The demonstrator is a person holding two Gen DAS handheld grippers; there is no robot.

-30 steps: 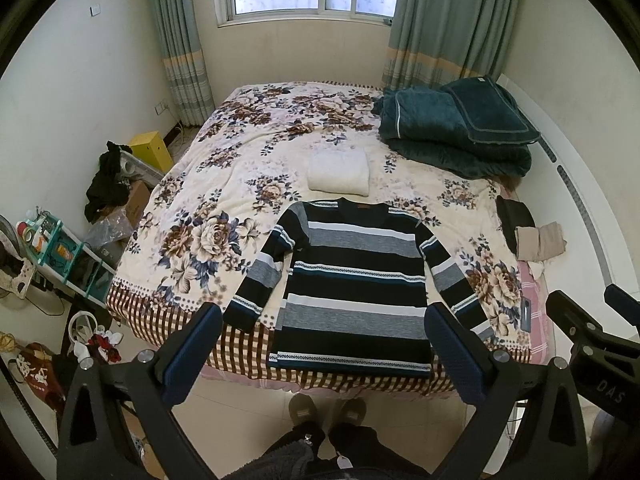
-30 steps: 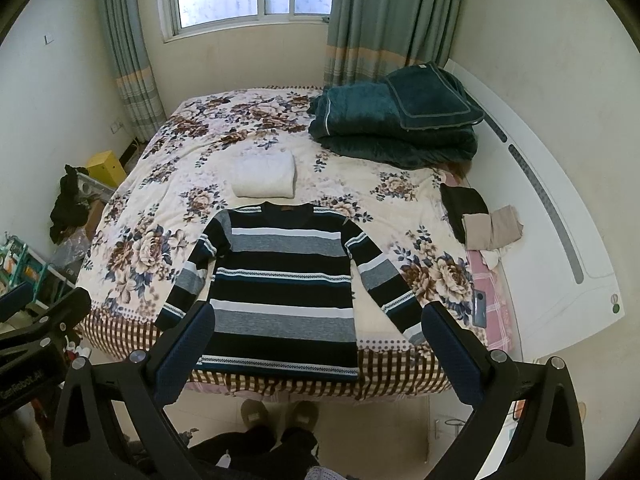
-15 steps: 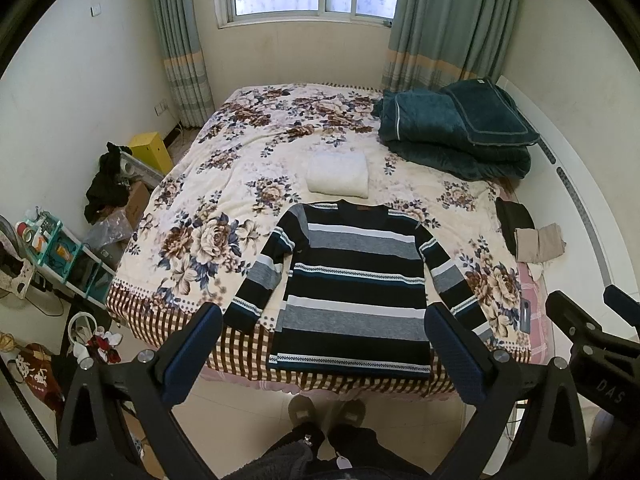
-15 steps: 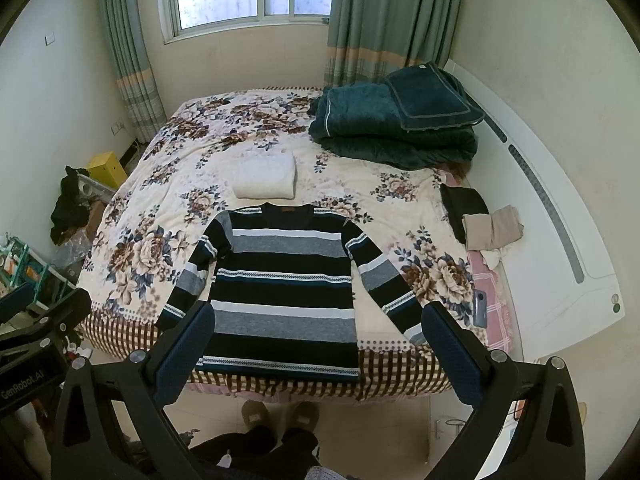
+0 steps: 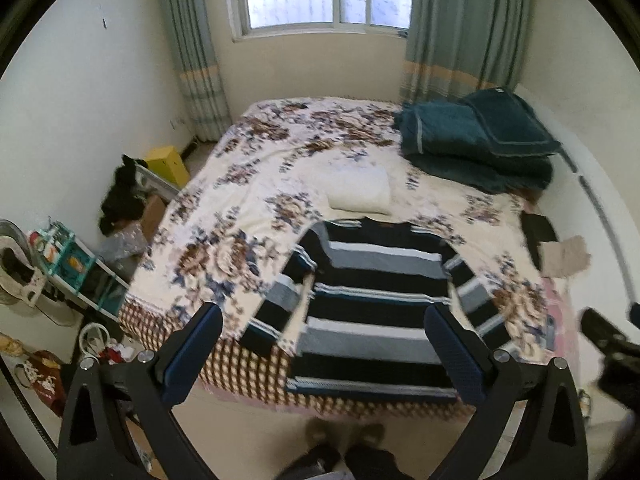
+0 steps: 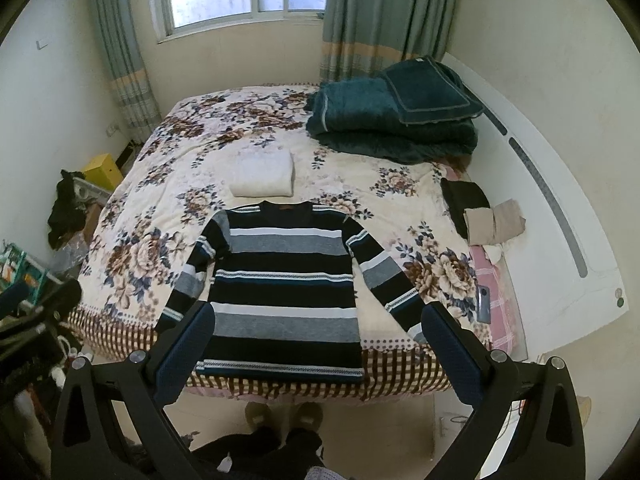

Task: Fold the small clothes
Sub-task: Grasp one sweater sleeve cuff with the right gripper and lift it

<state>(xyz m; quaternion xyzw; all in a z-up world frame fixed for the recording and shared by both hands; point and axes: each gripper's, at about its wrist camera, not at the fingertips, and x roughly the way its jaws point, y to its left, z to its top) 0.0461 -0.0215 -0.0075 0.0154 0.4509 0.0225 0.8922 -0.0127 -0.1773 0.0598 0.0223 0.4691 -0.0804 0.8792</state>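
Observation:
A black, grey and white striped sweater (image 5: 372,300) (image 6: 280,280) lies flat, sleeves spread, at the near edge of the floral bed (image 5: 248,184) (image 6: 168,184). A folded white garment (image 5: 360,194) (image 6: 262,178) rests just beyond its collar. My left gripper (image 5: 324,348) hovers open above the floor in front of the bed, its blue pads framing the sweater's hem. My right gripper (image 6: 316,344) is likewise open and empty, short of the hem. Neither touches the cloth. The left wrist view is motion-blurred.
Folded teal blankets (image 6: 392,120) sit at the far right of the bed. Black and beige clothes (image 6: 480,216) and a phone (image 6: 484,304) lie by the right edge. A shelf with clutter (image 5: 72,268) stands on the left. A person's slippered feet (image 6: 284,416) are below.
The left gripper has swung leftward and forward, so the sweater sits further right in its blurred view. The right gripper has barely moved. Both stay open.

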